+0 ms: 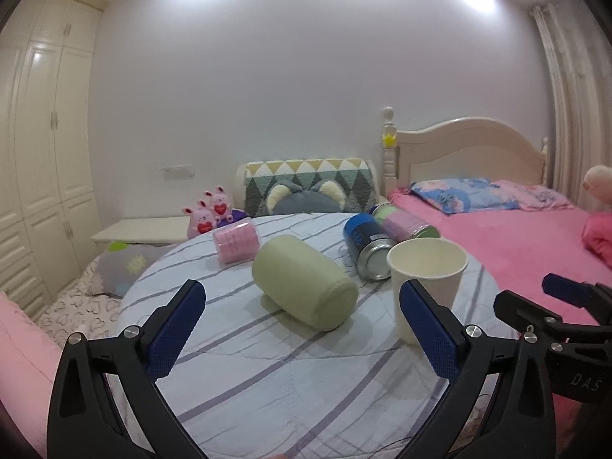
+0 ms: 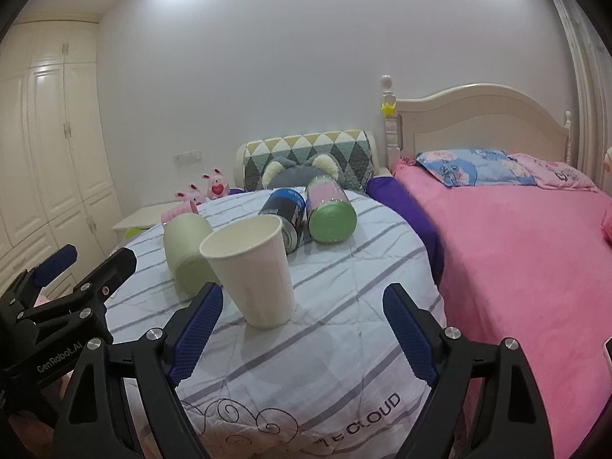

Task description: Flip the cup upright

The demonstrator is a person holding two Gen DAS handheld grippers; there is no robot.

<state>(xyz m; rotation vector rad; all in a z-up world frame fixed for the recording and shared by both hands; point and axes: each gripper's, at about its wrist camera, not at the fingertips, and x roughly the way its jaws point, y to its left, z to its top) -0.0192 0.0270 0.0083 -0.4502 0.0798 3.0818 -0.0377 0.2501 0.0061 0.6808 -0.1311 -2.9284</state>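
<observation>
A white paper cup stands upright, mouth up, on the round table with the striped cloth. It also shows in the left wrist view, just behind my left gripper's right finger. My right gripper is open and empty, a little in front of the cup, not touching it. My left gripper is open and empty, facing a pale green roll lying on its side. The right gripper shows at the right edge of the left wrist view.
A blue can, a pink-and-green can and a pink wrapped roll lie on the table behind the cup. A pink bed is to the right, a cushioned chair back behind, wardrobes on the left.
</observation>
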